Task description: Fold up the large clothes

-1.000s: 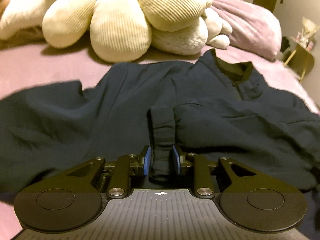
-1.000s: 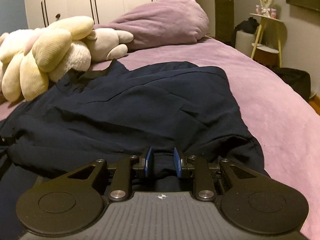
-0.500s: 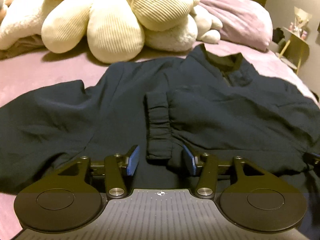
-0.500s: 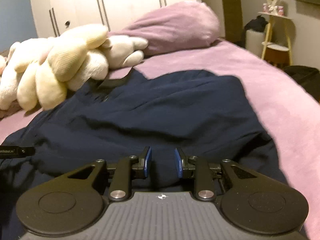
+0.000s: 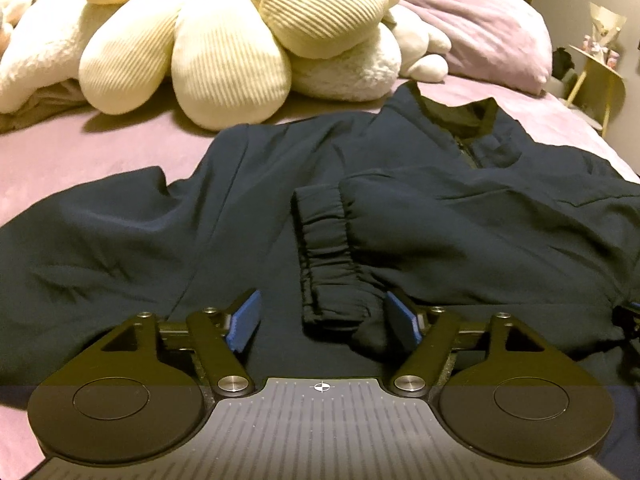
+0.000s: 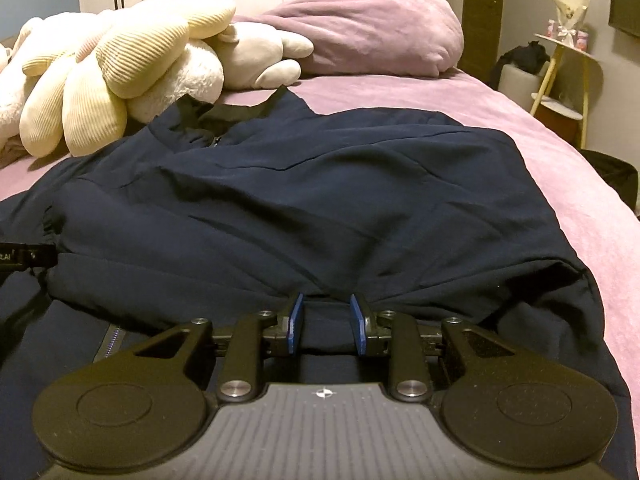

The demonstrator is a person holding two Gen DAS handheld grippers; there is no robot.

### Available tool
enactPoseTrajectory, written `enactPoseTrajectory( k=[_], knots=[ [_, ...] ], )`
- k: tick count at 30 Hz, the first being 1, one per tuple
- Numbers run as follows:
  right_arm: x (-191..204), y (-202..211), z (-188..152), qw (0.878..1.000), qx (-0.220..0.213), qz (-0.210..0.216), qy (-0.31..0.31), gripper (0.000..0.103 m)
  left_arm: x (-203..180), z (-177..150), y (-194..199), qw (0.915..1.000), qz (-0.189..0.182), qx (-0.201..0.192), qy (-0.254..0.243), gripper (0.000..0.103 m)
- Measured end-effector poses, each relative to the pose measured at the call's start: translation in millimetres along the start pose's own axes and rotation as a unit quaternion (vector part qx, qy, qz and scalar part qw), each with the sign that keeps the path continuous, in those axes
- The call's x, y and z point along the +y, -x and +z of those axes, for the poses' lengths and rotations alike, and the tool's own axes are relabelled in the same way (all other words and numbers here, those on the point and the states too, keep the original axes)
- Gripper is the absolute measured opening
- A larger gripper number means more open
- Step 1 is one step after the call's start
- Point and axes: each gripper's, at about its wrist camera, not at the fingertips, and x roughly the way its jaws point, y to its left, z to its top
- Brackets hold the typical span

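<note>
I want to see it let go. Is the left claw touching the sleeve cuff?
Apart. The left wrist view shows the left claw open, dark gaps either side of the sleeve cuff.
</note>
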Motion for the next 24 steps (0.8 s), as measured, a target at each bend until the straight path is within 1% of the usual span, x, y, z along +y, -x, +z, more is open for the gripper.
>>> enactPoseTrajectory(
  k=[2, 4, 6, 8, 11, 12, 14, 16, 17, 18, 20, 21, 23, 24],
  knots=[
    [2.8, -2.6, 0.0, 1.000, -0.002, -0.003, 0.010, 0.027, -0.8, -0.6, -0.8, 1.0000, 0.007, -0.001, -0.004, 0.083],
    [3.6, -3.0, -0.8, 1.000, -0.005, -0.005, 0.021, 0.027, -1.7, -0.7, -2.0, 0.9997, 0.023, -0.003, -0.010, 0.096],
    [5.7, -3.4, -2.0, 0.999, -0.008, -0.009, 0.034, 0.027, 0.4, -0.5, -4.9, 0.9992, 0.040, -0.001, -0.003, 0.103],
    [10.0, -3.1, -3.3, 0.999, -0.010, -0.018, 0.050, 0.027, 4.9, -0.3, -5.7, 0.9993, 0.035, 0.005, 0.013, 0.103],
    [17.2, -2.8, -3.3, 0.997, -0.008, -0.034, 0.075, 0.027, 8.2, 1.8, 2.8, 0.9990, 0.038, 0.012, 0.021, 0.103],
    [20.4, -2.3, -3.3, 0.995, -0.006, -0.042, 0.085, 0.027, 11.9, 1.1, 10.3, 0.9990, 0.034, 0.011, 0.027, 0.102],
    [24.7, 0.1, -1.3, 0.994, 0.000, -0.051, 0.099, 0.027, 24.1, -3.4, 28.1, 0.9988, 0.008, 0.004, 0.048, 0.102],
    [24.9, 11.4, 2.0, 0.995, 0.011, -0.050, 0.084, 0.027, 45.5, -15.0, 53.0, 0.9967, -0.027, -0.013, 0.075, 0.102],
    [21.6, 22.1, 2.0, 0.997, 0.009, -0.035, 0.063, 0.026, 62.1, -23.6, 67.7, 0.9941, -0.048, -0.022, 0.095, 0.102],
    [17.1, 35.0, -0.4, 0.999, 0.001, -0.012, 0.036, 0.026, 78.1, -30.9, 78.8, 0.9914, -0.057, -0.028, 0.114, 0.102],
    [11.9, 57.4, -9.2, 1.000, -0.007, 0.023, -0.008, 0.026, 116.8, -46.7, 100.4, 0.9854, -0.053, -0.035, 0.158, 0.102],
    [10.7, 68.0, -16.1, 0.999, -0.010, 0.041, -0.027, 0.026, 141.1, -55.1, 110.1, 0.9811, -0.045, -0.043, 0.183, 0.102],
    [11.7, 82.7, -29.6, 0.996, -0.009, 0.068, -0.052, 0.026, 188.5, -69.7, 124.1, 0.9717, -0.014, -0.056, 0.229, 0.102],
    [13.1, 89.0, -36.7, 0.995, -0.008, 0.081, -0.064, 0.026, 214.2, -76.1, 128.4, 0.9658, 0.007, -0.059, 0.252, 0.102]
  ],
)
